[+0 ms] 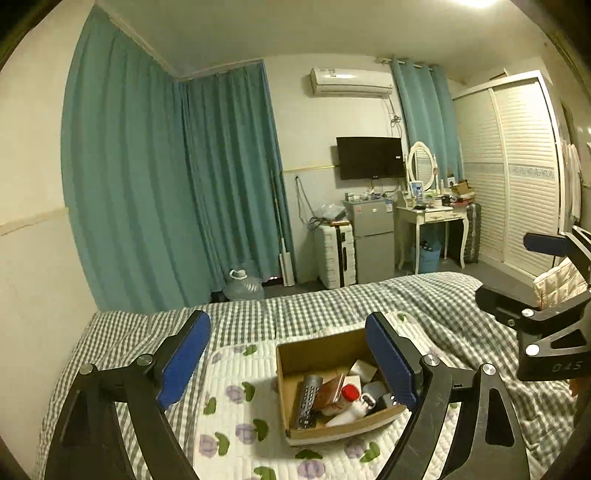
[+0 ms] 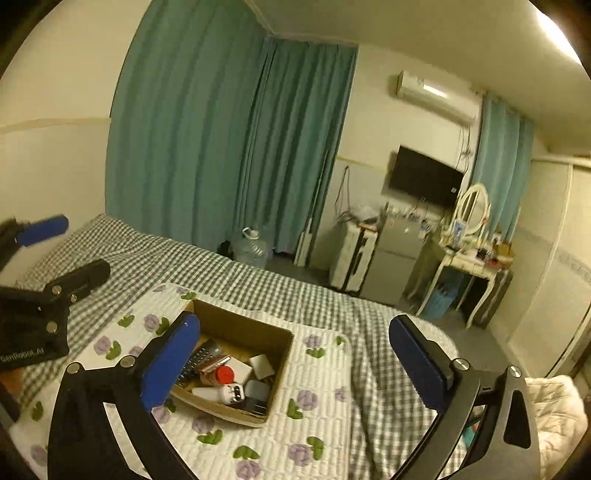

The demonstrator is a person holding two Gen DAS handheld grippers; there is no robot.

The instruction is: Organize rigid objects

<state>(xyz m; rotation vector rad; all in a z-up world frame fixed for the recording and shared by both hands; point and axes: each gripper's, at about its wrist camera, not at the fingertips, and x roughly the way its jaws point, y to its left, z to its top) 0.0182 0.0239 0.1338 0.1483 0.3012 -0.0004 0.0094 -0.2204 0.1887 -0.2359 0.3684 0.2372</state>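
- Left gripper (image 1: 291, 360) spread wide, holding nothing, above the quilted mat (image 1: 240, 369).
- Right gripper (image 2: 295, 360) likewise spread and bare, over the same bed (image 2: 295, 291).
- Cardboard box (image 1: 295, 354) resting on the mat, packed with a remote (image 1: 308, 404), a red-capped bottle (image 1: 349, 393) and white items.
- Beyond the bed: water jug (image 1: 243, 284), suitcase (image 1: 334, 254), small fridge (image 1: 373, 240), dressing table (image 1: 428, 214).
- Farthest back: teal curtains (image 1: 147, 184), television (image 1: 369, 158).

The room was dim and yellow-tinted, lit by a ceiling lamp (image 1: 476, 3) that glared at the top edge of both views. Soft shadows lay inside the cardboard box (image 1: 295, 354). Fisheye distortion bent the walls, corners went black, and the right wrist view was slightly blurred.
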